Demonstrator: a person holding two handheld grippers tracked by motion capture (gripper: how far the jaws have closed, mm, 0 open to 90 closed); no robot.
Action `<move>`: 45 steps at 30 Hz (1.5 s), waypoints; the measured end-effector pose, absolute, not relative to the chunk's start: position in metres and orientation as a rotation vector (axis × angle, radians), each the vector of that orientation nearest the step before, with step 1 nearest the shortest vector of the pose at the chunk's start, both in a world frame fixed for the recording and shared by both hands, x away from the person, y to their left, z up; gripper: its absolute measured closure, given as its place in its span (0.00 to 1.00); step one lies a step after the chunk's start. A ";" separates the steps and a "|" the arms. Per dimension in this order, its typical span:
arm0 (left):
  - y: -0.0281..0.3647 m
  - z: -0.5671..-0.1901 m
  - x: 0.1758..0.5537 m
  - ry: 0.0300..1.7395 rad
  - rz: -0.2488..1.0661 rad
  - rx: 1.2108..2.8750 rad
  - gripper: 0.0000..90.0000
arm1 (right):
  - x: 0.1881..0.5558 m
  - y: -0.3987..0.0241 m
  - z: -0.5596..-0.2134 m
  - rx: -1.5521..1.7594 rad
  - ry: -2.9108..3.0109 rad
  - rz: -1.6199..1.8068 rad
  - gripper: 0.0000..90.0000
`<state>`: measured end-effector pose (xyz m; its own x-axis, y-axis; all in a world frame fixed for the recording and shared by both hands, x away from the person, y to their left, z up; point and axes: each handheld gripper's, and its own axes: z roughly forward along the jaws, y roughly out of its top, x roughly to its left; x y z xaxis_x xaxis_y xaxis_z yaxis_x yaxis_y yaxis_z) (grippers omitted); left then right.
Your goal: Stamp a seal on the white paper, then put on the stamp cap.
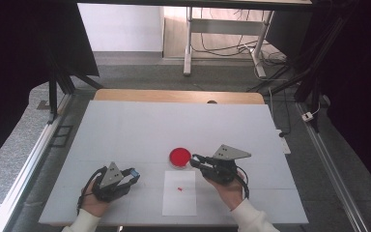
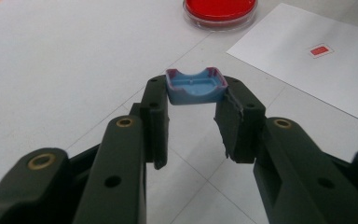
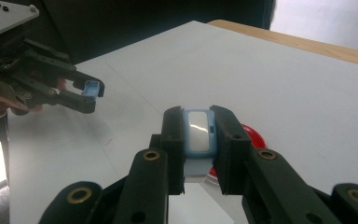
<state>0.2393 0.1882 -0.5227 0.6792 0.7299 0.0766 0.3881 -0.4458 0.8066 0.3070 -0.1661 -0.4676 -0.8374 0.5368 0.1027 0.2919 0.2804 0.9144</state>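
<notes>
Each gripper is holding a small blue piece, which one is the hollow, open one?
The blue piece in the left gripper: a shallow open tray with raised rim. The right gripper holds a closed blue block with a pale face.

Matt black plastic tongs — glossy red dish — smooth white paper sheet.

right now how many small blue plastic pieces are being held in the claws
2: one small blue plastic cap pinched at the left claw tips, and one pale blue plastic block clamped in the right claw, above the round red dish.
</notes>
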 end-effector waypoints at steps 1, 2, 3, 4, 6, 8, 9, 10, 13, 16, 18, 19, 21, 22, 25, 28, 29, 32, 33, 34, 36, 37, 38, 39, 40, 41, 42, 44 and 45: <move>0.188 -0.523 0.239 0.858 0.538 2.080 0.72 | 0.307 -0.166 -0.467 0.764 2.322 1.585 0.83; 0.188 -0.523 0.239 0.859 0.538 2.076 0.72 | 0.307 -0.166 -0.467 0.761 2.323 1.587 0.83; 0.188 -0.522 0.239 0.857 0.538 2.078 0.72 | 0.306 -0.166 -0.467 0.761 2.320 1.589 0.83; 0.187 -0.522 0.239 0.856 0.537 2.076 0.72 | 0.306 -0.166 -0.466 0.758 2.319 1.592 0.83; 0.187 -0.522 0.239 0.854 0.537 2.077 0.72 | 0.305 -0.166 -0.465 0.755 2.312 1.596 0.83; 0.186 -0.522 0.239 0.851 0.533 2.079 0.72 | 0.305 -0.165 -0.464 0.751 2.311 1.599 0.83; 0.185 -0.522 0.240 0.849 0.531 2.078 0.72 | 0.305 -0.165 -0.464 0.752 2.310 1.600 0.83; 0.185 -0.522 0.240 0.847 0.530 2.079 0.72 | 0.305 -0.165 -0.464 0.753 2.308 1.601 0.83; 0.183 -0.522 0.239 0.845 0.532 2.079 0.72 | 0.305 -0.165 -0.464 0.756 2.309 1.600 0.83; 0.180 -0.521 0.239 0.837 0.530 2.081 0.72 | 0.305 -0.165 -0.464 0.752 2.308 1.602 0.83; 0.178 -0.521 0.240 0.832 0.529 2.082 0.72 | 0.305 -0.164 -0.465 0.748 2.309 1.601 0.83; 0.177 -0.521 0.240 0.829 0.528 2.085 0.72 | 0.305 -0.164 -0.465 0.748 2.309 1.601 0.83; 0.175 -0.521 0.240 0.821 0.527 2.088 0.72 | 0.305 -0.163 -0.465 0.750 2.310 1.600 0.83; 0.174 -0.521 0.240 0.819 0.527 2.090 0.72 | 0.304 -0.163 -0.465 0.749 2.310 1.600 0.83; 0.172 -0.520 0.241 0.810 0.528 2.093 0.72 | 0.304 -0.163 -0.465 0.748 2.314 1.600 0.83; 0.169 -0.519 0.242 0.803 0.528 2.096 0.72 | 0.304 -0.162 -0.465 0.743 2.316 1.598 0.83; 0.167 -0.519 0.243 0.799 0.528 2.096 0.72 | 0.304 -0.162 -0.465 0.743 2.316 1.599 0.83; 0.163 -0.519 0.244 0.786 0.529 2.103 0.72 | 0.305 -0.161 -0.465 0.745 2.317 1.601 0.83; 0.162 -0.518 0.245 0.782 0.528 2.105 0.72 | 0.305 -0.161 -0.465 0.747 2.317 1.602 0.83; 0.160 -0.518 0.246 0.778 0.530 2.109 0.72 | 0.305 -0.161 -0.465 0.747 2.317 1.602 0.83; 0.158 -0.518 0.247 0.774 0.530 2.112 0.72 | 0.304 -0.160 -0.466 0.747 2.321 1.601 0.83; 0.156 -0.518 0.247 0.771 0.528 2.112 0.72 | 0.304 -0.160 -0.466 0.744 2.323 1.602 0.83; 0.155 -0.518 0.247 0.768 0.529 2.112 0.72 | 0.304 -0.159 -0.466 0.741 2.326 1.600 0.83; 0.154 -0.518 0.247 0.765 0.529 2.113 0.72 | 0.304 -0.159 -0.466 0.740 2.327 1.600 0.83; 0.153 -0.518 0.248 0.764 0.529 2.113 0.72 | 0.304 -0.159 -0.466 0.739 2.328 1.600 0.83; 0.152 -0.518 0.248 0.762 0.528 2.113 0.72 | 0.304 -0.158 -0.466 0.737 2.329 1.600 0.83; 0.151 -0.518 0.248 0.761 0.537 2.112 0.72 | 0.304 -0.158 -0.466 0.736 2.329 1.600 0.83; 0.150 -0.517 0.247 0.755 0.544 2.106 0.72 | 0.304 -0.158 -0.466 0.736 2.327 1.601 0.83; 0.150 -0.517 0.247 0.755 0.544 2.104 0.72 | 0.304 -0.158 -0.466 0.736 2.327 1.601 0.83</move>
